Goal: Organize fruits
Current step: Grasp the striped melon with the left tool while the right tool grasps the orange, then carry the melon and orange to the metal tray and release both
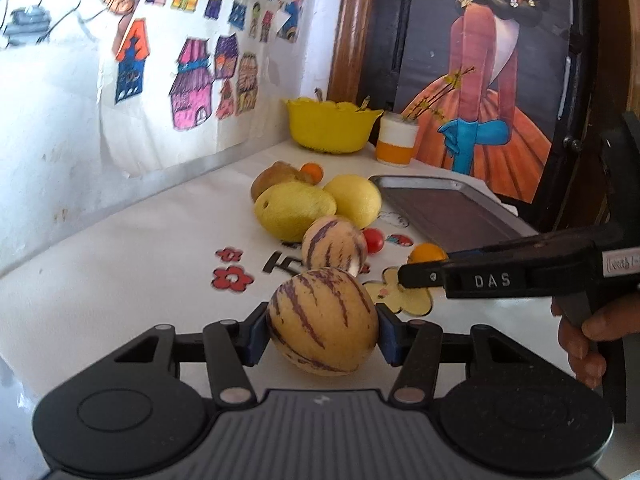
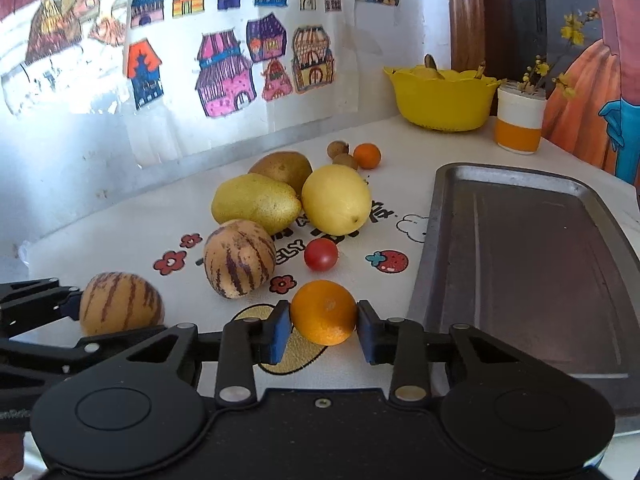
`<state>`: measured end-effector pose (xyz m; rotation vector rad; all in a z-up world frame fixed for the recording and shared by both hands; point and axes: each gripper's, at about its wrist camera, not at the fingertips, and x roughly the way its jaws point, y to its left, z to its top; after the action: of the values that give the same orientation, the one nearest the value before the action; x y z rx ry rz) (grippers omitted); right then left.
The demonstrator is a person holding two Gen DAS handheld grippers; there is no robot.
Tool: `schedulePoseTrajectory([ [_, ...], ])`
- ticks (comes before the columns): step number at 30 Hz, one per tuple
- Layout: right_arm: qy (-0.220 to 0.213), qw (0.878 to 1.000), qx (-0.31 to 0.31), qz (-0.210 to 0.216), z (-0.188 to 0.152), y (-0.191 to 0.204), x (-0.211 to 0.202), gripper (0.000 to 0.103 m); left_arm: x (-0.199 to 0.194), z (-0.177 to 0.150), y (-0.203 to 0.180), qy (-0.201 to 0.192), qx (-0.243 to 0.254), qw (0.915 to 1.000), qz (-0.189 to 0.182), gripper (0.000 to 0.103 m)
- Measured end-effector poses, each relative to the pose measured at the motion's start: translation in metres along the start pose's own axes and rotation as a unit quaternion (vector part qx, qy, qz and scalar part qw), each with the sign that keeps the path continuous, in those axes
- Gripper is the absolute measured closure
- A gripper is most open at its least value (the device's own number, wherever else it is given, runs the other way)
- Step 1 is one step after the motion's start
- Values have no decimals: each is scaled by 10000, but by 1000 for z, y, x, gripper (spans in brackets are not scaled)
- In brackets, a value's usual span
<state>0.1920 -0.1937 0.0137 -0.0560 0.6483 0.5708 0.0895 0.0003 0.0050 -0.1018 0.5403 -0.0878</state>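
My left gripper [image 1: 323, 330] is shut on a striped pepino melon [image 1: 322, 321], also seen in the right wrist view [image 2: 120, 304]. My right gripper [image 2: 323, 326] is shut on a small orange [image 2: 323, 312] just left of the metal tray [image 2: 520, 272]; the orange also shows in the left wrist view [image 1: 427, 254]. On the white cloth lie a second striped melon [image 2: 239, 258], a cherry tomato [image 2: 320, 254], a yellow pear [image 2: 256, 202], a lemon [image 2: 336, 199], a brown kiwi [image 2: 282, 167] and a tiny orange [image 2: 367, 155].
A yellow bowl [image 2: 444, 100] and a white-and-orange cup [image 2: 519, 120] stand at the back. The wall with drawings runs along the left. A framed painting [image 1: 480, 60] stands behind the tray [image 1: 448, 208]. Two small brown fruits [image 2: 340, 154] lie by the tiny orange.
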Motion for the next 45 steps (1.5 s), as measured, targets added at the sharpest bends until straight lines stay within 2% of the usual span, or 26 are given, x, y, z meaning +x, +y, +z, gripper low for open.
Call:
schedulePoseTrajectory([
  [3,-145,9997,197,88,4,-11,-16,66,0,10,-10,-81,138,9999,-57,45],
  [8,-404,9970,612,236,25,-41,-50,66,4,42,-21,-158,72,9992,-355,45],
  [14,-752,9956,536,140,71,-75,-84,65,16,94,-42,-427,250,9967,-638,45],
  [17,-899,9955,276,-78,95,-88,-85,65,29,119,-53,-508,207,9954,-788,44],
  [19,-932,9953,189,-192,107,-99,-82,65,43,134,-60,-562,176,9950,-812,44],
  [22,-906,9949,395,-188,120,-126,-67,65,66,152,-69,-641,174,9945,-806,44],
  [25,-898,9941,533,-291,123,-147,-47,65,94,162,-74,-566,70,9951,-810,44],
  [30,-821,9947,430,-436,108,-169,-13,65,145,167,-77,-265,-149,9961,-829,44],
  [35,-529,9972,205,-478,93,-183,23,65,190,167,-80,-26,-180,9973,-707,44],
  [45,19,9991,14,-412,69,-193,54,65,244,158,-88,632,-210,9951,-733,45],
])
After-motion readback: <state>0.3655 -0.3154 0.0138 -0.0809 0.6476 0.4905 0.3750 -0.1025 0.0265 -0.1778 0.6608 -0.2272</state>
